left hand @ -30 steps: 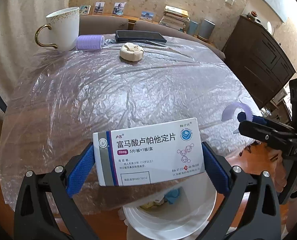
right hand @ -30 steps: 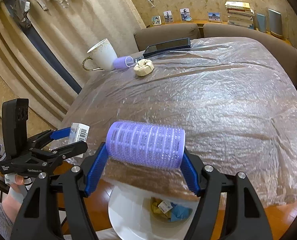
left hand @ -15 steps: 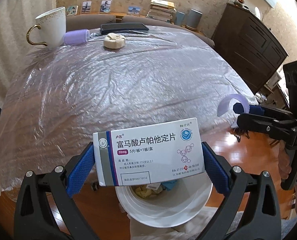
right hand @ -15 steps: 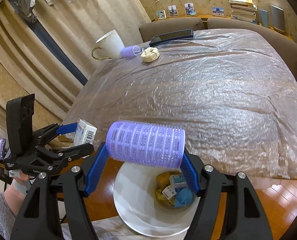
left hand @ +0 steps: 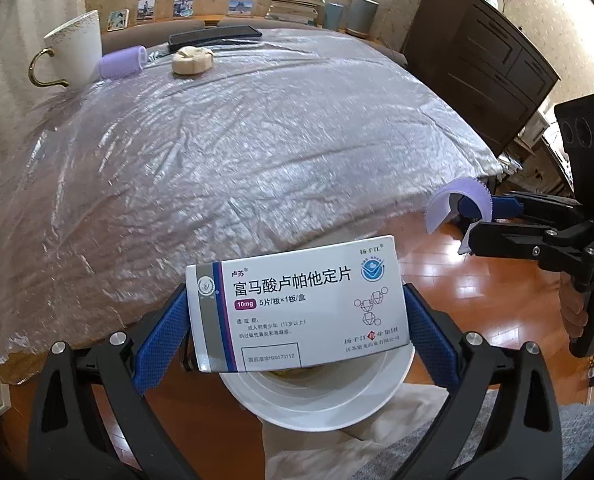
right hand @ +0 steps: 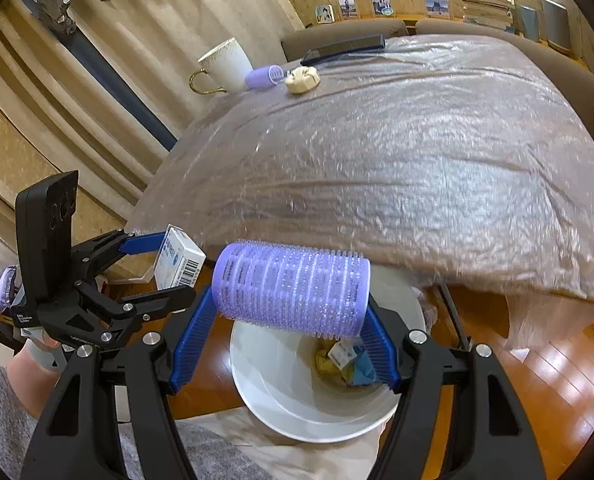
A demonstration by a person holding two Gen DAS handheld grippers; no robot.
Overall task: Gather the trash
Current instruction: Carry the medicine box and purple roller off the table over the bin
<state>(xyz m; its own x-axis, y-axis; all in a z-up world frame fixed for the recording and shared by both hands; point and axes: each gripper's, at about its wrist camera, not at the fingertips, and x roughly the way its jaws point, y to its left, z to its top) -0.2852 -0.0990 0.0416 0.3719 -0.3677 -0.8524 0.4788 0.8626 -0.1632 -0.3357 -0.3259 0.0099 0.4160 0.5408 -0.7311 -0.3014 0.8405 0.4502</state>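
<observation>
My left gripper [left hand: 297, 312] is shut on a white medicine box [left hand: 297, 304] with blue and purple print, held above the white trash bin [left hand: 317, 404] on the floor. The box also shows in the right wrist view [right hand: 179, 258]. My right gripper [right hand: 289, 312] is shut on a purple hair roller [right hand: 291, 288], held over the same bin [right hand: 281, 392], which holds several scraps [right hand: 345, 362]. The roller shows at the right of the left wrist view [left hand: 461, 204]. Both grippers hang just off the table's near edge.
The table [left hand: 237, 152] wears a crinkled clear plastic cover. At its far side stand a white mug [left hand: 75, 52], a second purple roller [left hand: 123, 62], a beige wad [left hand: 192, 62] and a black phone [left hand: 215, 37]. A dark cabinet [left hand: 477, 60] stands right.
Both grippers have drawn back from the table and moved over the bin, each still holding its object. More of the bin's rim and the floor is in view.
</observation>
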